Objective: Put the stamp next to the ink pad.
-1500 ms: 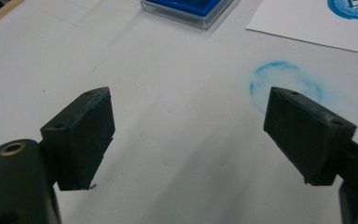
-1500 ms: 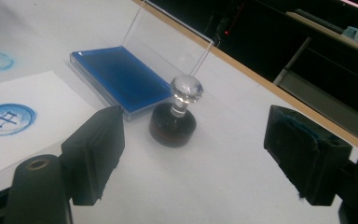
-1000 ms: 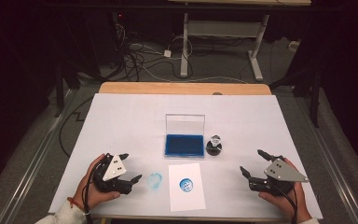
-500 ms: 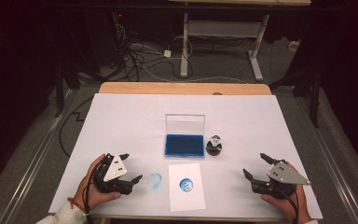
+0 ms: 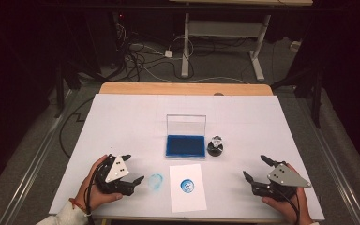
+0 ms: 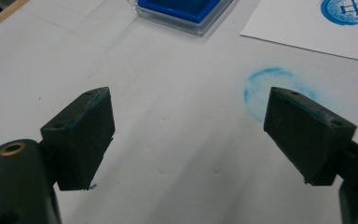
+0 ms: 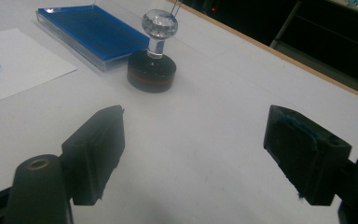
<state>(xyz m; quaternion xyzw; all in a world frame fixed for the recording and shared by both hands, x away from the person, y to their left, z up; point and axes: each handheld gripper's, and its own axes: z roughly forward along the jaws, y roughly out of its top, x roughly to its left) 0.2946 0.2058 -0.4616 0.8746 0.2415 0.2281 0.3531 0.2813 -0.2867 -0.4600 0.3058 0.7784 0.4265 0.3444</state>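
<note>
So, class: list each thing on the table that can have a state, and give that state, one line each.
Ink pad: lid open, standing upright.
Stamp: upright beside the pad, not held.
Paper: flat, one blue stamp print.
Table: blue ring smudge left of paper.
Left gripper: open, empty.
Right gripper: open, empty.

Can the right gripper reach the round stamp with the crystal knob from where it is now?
Probably yes. The right gripper is open and the stamp stands upright ahead of its jaws, with bare table between them. The ink pad sits beside the stamp, not in the way.
</note>
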